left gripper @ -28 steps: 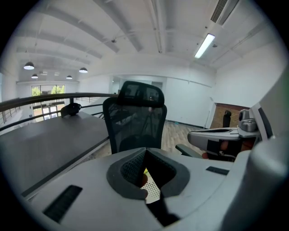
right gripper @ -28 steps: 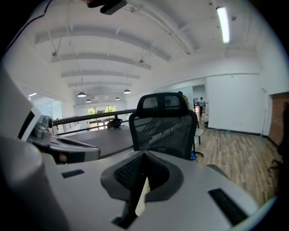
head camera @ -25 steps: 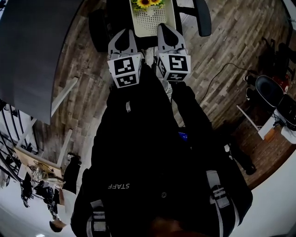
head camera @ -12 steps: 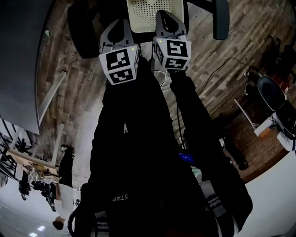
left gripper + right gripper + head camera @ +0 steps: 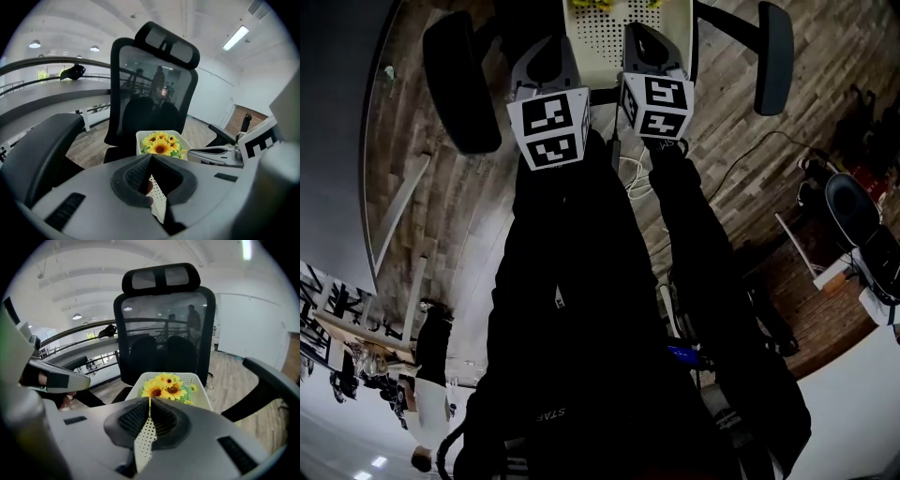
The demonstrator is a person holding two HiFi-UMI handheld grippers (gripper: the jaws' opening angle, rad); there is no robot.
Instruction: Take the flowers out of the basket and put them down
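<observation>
Left gripper [image 5: 151, 163], right gripper [image 5: 150, 405]: both pinching basket [image 5: 200, 397] wall | basket: yellow flowers [image 5: 164, 385] inside | on chair [image 5: 164, 333] seat

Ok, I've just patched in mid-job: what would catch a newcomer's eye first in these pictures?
The yellow sunflowers stand out first, bunched in a white perforated basket in front of the mesh back of a black office chair. Next is the grip: the left gripper and the right gripper sit side by side, each with its jaws shut on the basket's near rim.
</observation>
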